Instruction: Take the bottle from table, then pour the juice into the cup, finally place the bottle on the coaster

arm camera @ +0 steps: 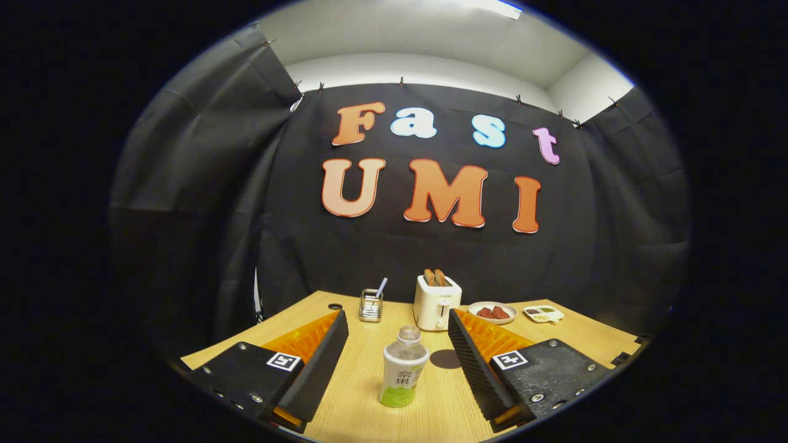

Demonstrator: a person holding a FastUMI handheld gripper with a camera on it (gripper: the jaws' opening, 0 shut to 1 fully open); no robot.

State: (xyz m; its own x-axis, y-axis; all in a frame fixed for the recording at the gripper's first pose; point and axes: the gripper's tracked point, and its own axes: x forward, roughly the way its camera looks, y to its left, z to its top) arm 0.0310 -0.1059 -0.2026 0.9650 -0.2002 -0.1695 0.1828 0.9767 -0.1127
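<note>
Wooden table [363, 394], white toaster [436, 303] with two toast slices, glass holder [370, 306] with a utensil left of it, plate of food [492, 312] and small tray [544, 314] to its right

We see a light wooden table [369, 394]. On it: bottle [403, 368] upright between the wide-open fingers of the gripper [397, 329], untouched; dark round coaster [444, 359] just beside it; beyond, toaster [436, 301], glass holder [370, 305], plate [492, 312], small tray [543, 314].
</note>
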